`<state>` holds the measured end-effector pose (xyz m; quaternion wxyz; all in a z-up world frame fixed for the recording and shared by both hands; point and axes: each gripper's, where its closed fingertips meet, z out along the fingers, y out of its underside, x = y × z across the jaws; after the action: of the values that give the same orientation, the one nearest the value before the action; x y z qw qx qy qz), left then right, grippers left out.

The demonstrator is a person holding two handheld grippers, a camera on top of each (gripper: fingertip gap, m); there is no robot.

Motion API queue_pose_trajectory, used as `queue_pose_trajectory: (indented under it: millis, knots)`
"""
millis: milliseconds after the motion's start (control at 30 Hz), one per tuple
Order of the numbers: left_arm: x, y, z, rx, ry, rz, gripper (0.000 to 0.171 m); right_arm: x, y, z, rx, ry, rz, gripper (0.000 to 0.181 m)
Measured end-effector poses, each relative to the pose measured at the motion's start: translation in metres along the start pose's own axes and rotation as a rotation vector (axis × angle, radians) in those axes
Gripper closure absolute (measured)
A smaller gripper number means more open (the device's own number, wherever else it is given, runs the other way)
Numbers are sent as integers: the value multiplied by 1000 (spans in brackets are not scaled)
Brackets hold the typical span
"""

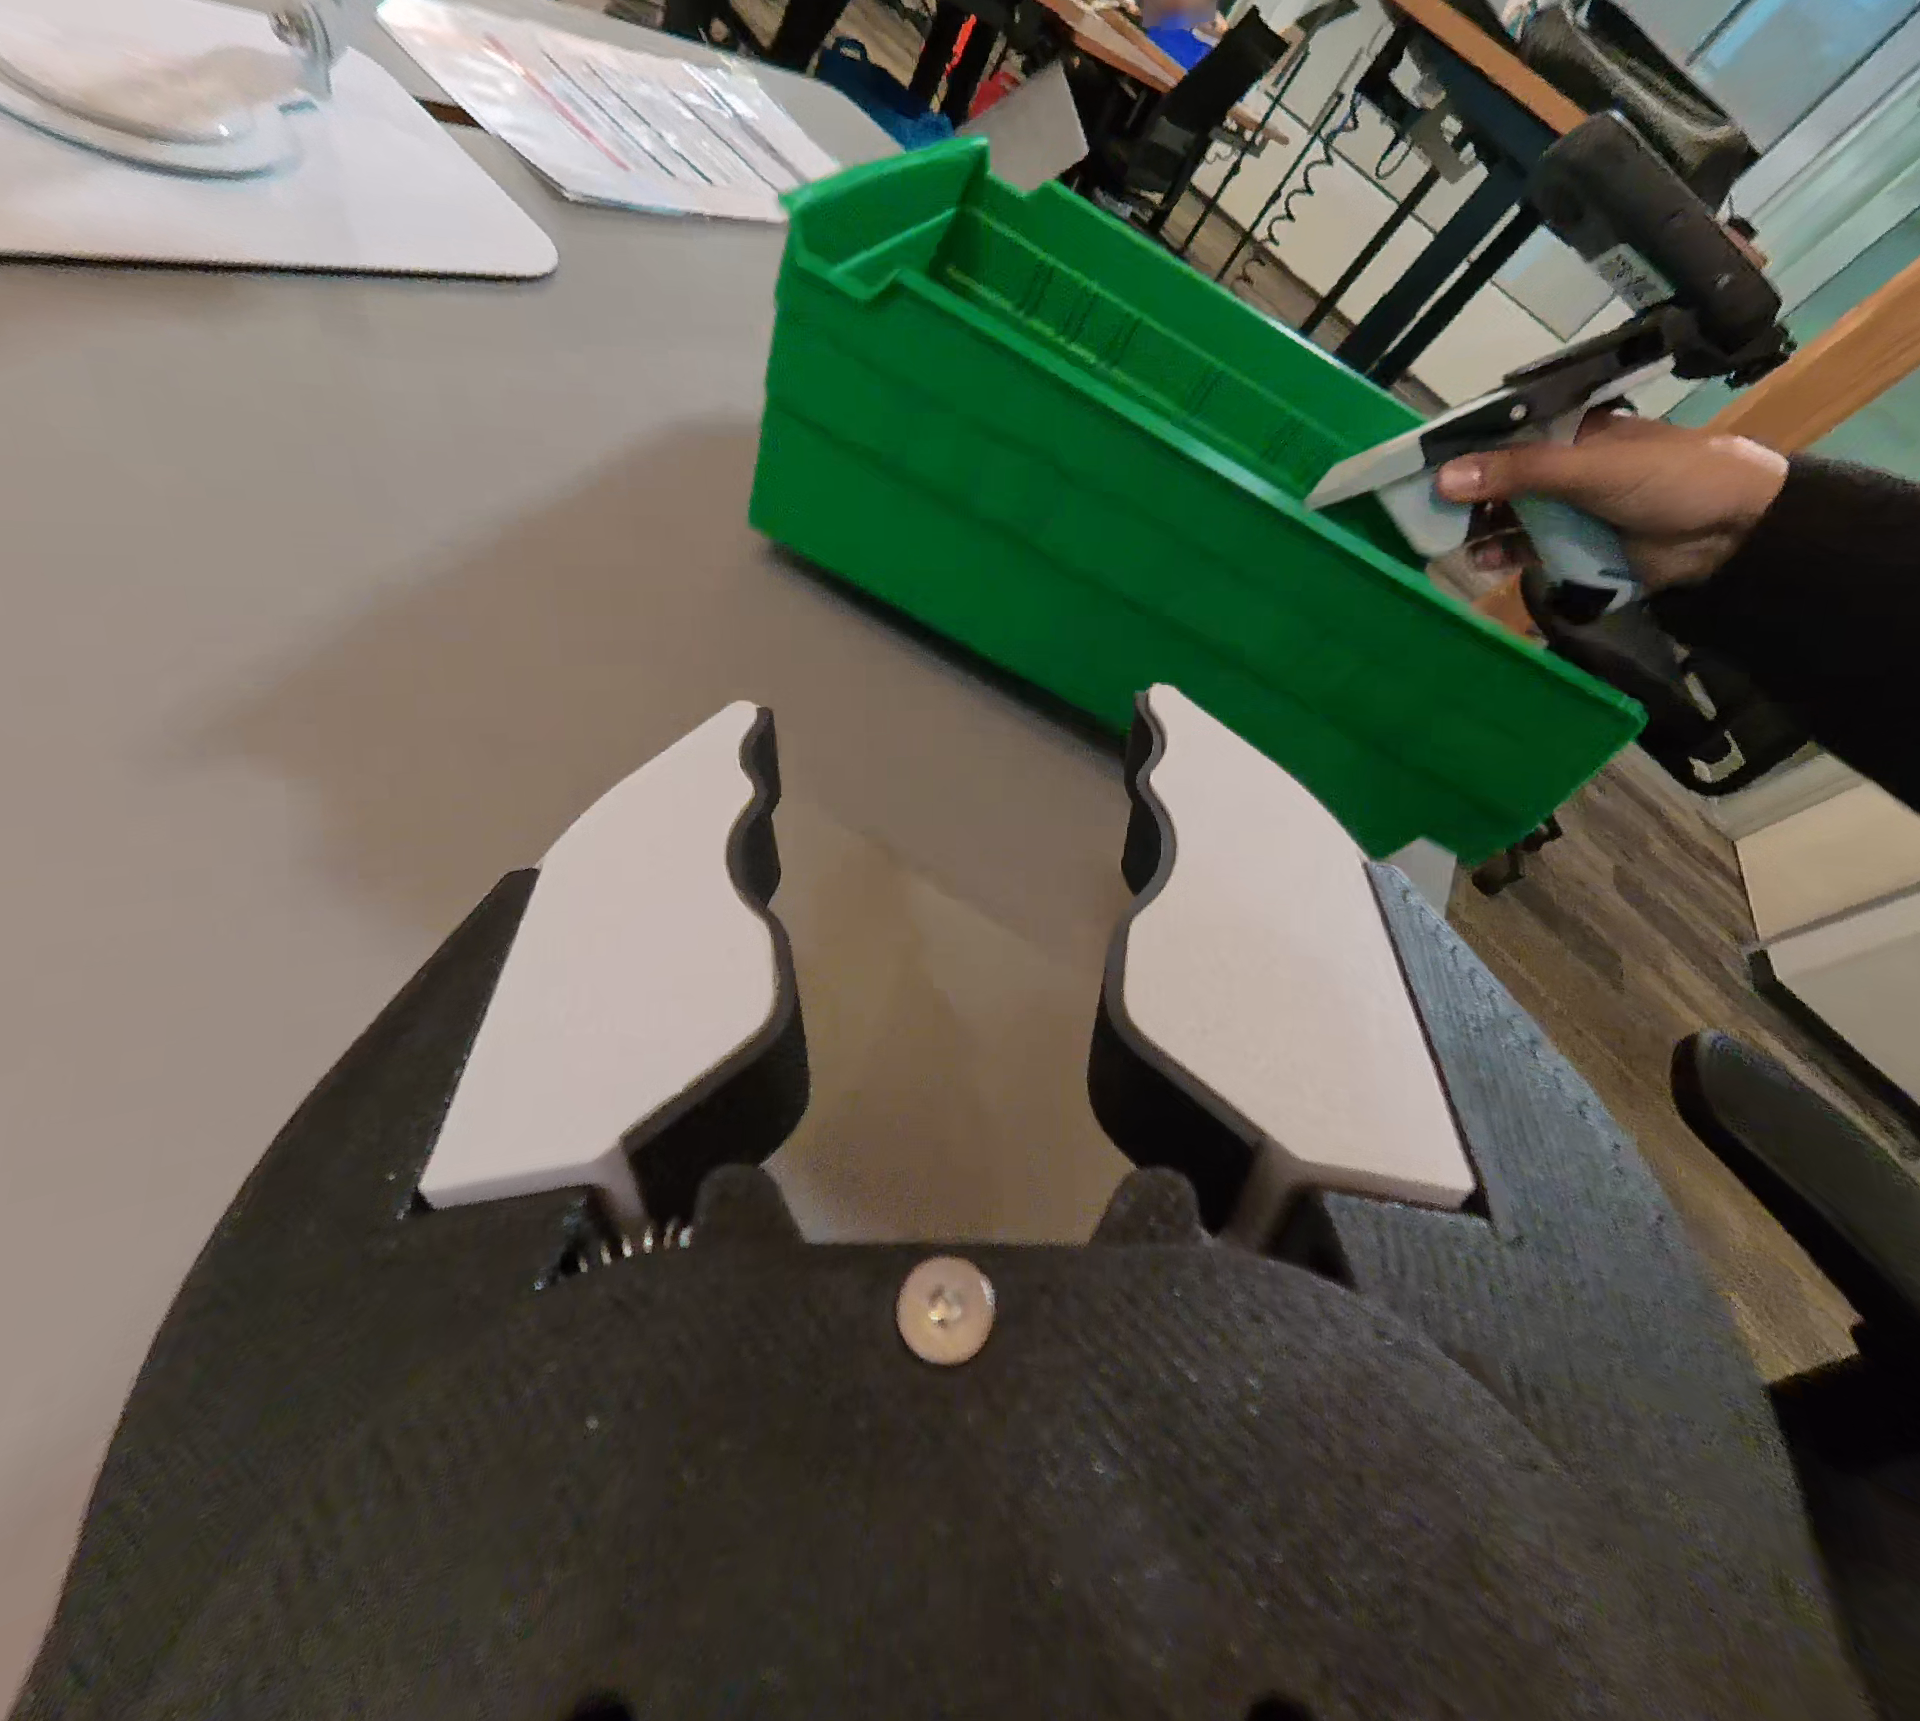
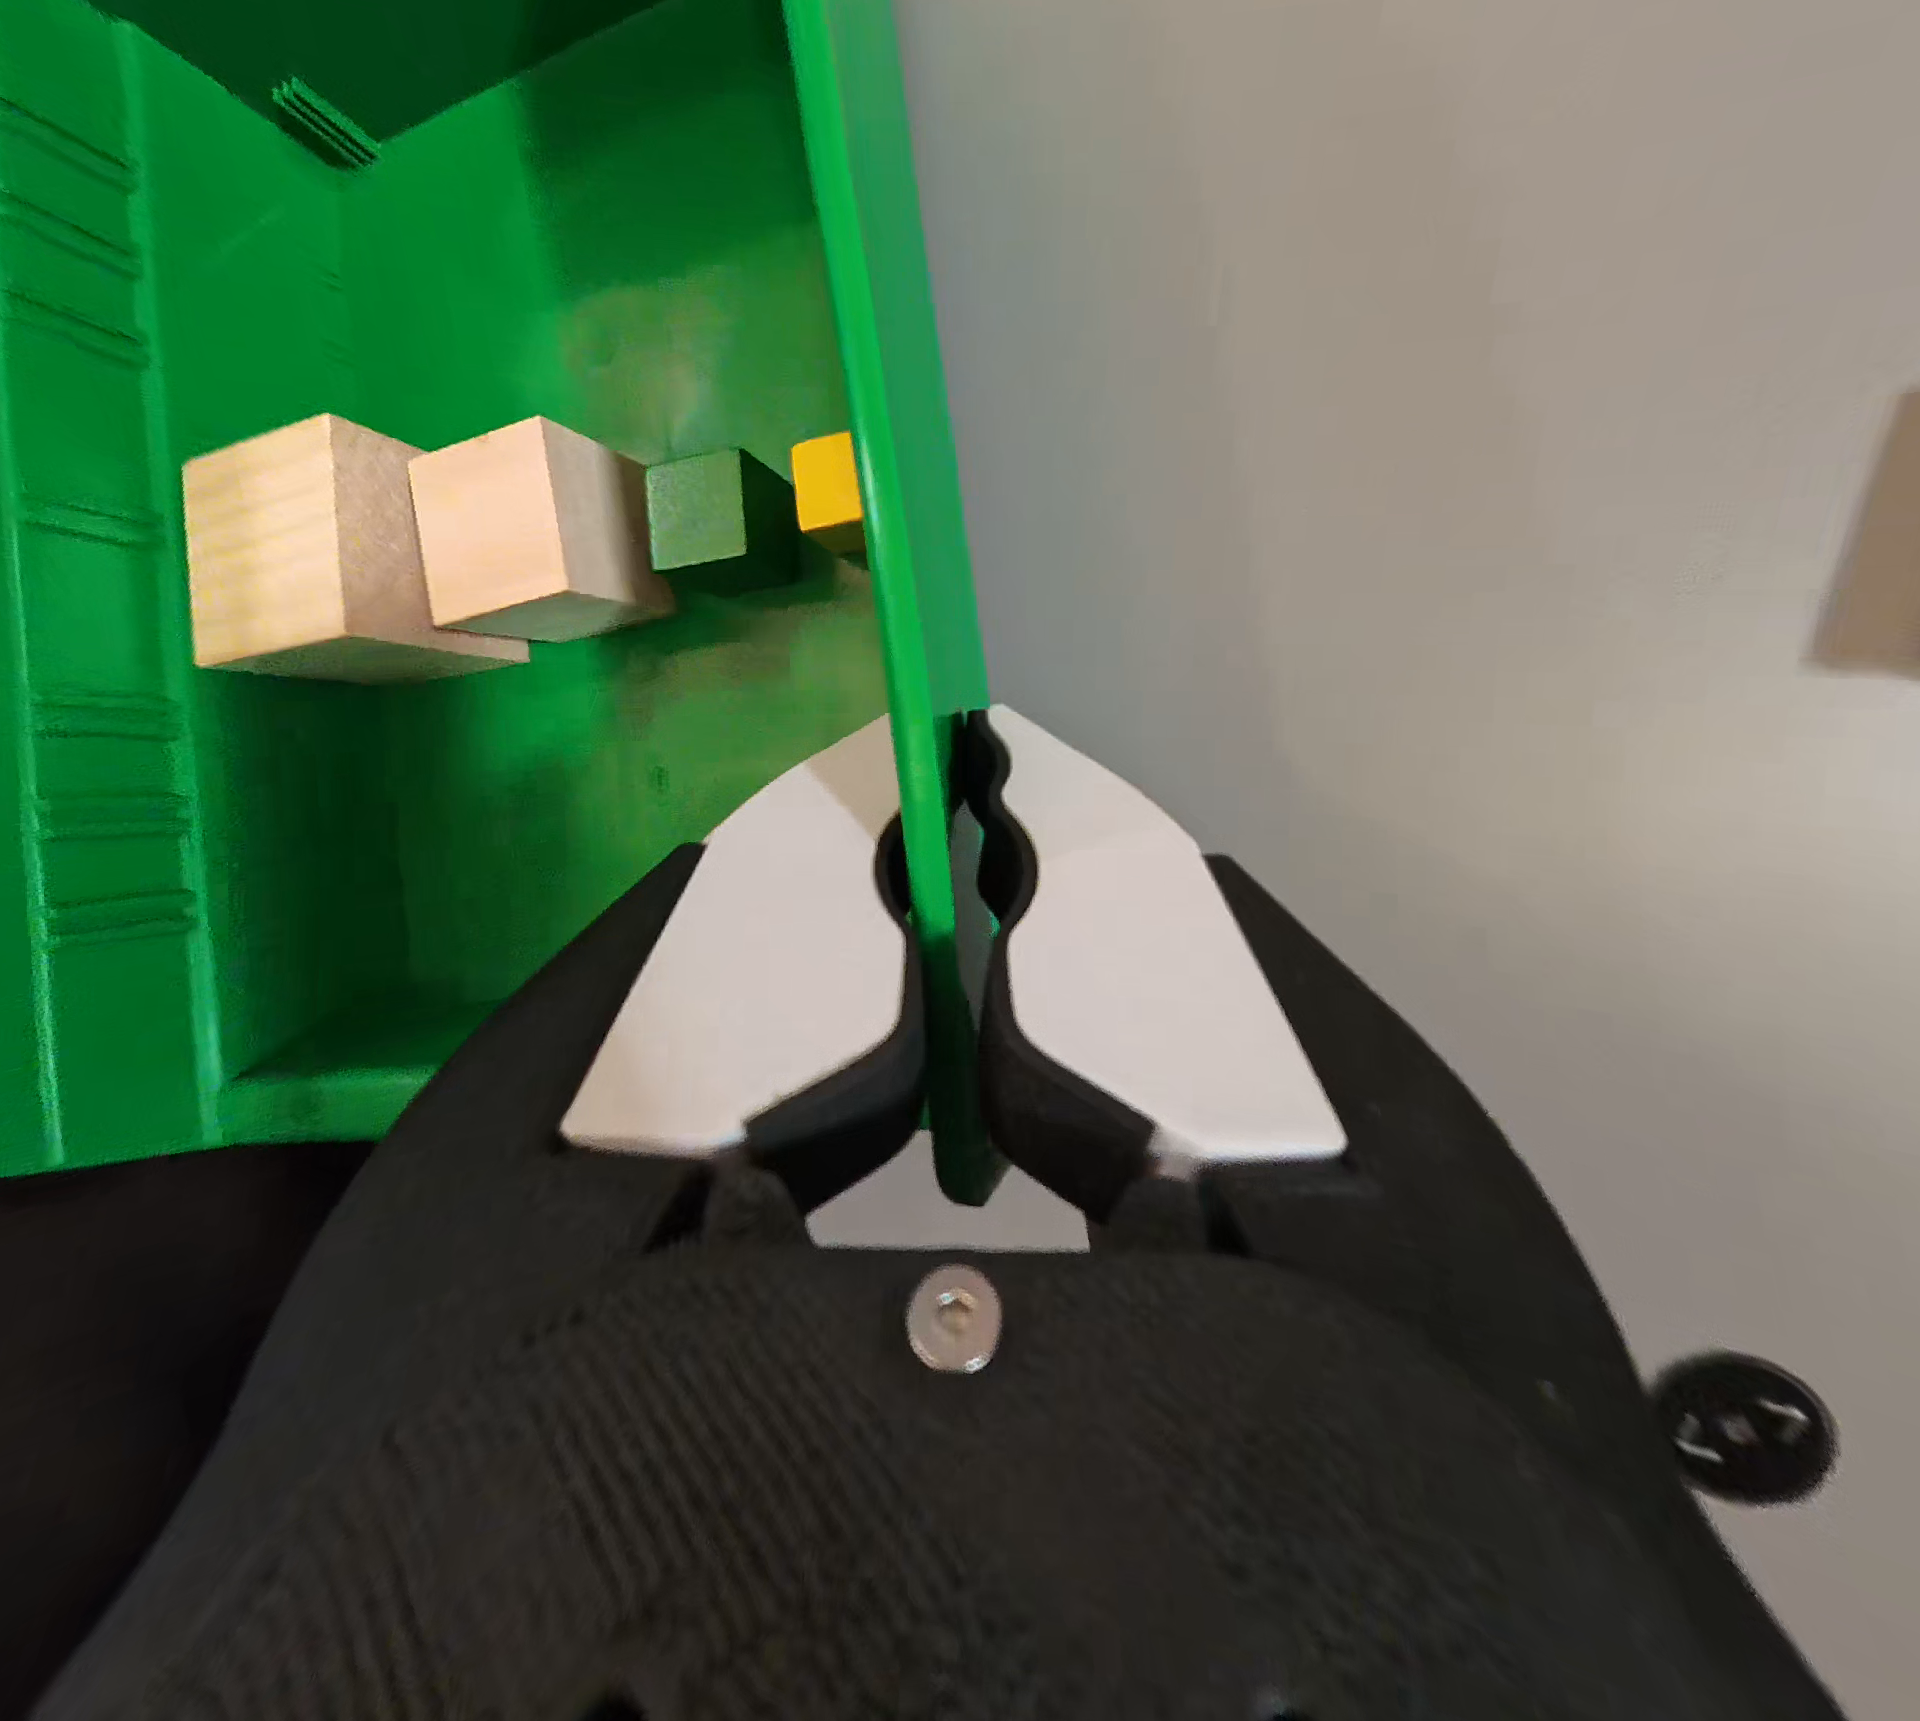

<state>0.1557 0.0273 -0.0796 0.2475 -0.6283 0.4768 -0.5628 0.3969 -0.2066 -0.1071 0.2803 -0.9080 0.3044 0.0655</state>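
A grey table (image 1: pixel 416 476) fills the near scene. The left gripper (image 1: pixel 951 721) hovers above it, fingers apart and empty. Farther right, the green bin (image 1: pixel 1091 466) holds 4 blocks (image 2: pixel 540 528); the right gripper (image 2: pixel 940 736) is clamped on its side wall.

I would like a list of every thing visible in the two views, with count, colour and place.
bin: one, green, on the grey table, far end off its edge
wooden blocks: two, pale, inside the bin
small block: one, green, beside them
small block: one, yellow, partly hidden by the bin wall
mat: one, white, far left
sheet: one, laminated, behind the mat
left claw: open, holding nothing
right claw: shut on the bin wall
hand: one, holding the right claw
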Motion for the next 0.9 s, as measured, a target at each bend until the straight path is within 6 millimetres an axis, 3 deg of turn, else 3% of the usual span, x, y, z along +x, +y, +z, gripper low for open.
queue_pose_trajectory:
  millis: [300, 433, 600, 733, 900]
  knots:
    - [-5, -42, -36, 79, -57, 34, 105, -78, -7, 46, 36, 9, 18, 175]
    - [-5, -60, -55, 79, -103, 85, 103, -114, 2, 63, 79, 12, 118, 172]
    - [-7, -87, -91, 77, -173, 149, 102, -165, 13, 74, 67, -119, 178, 161]
    - [-11, -111, -120, 159, -192, 134, 104, -184, 16, 70, 52, -104, 98, 161]
    - [-6, -122, -131, 215, -151, 81, 105, -182, -11, 52, 70, 7, -77, 151]
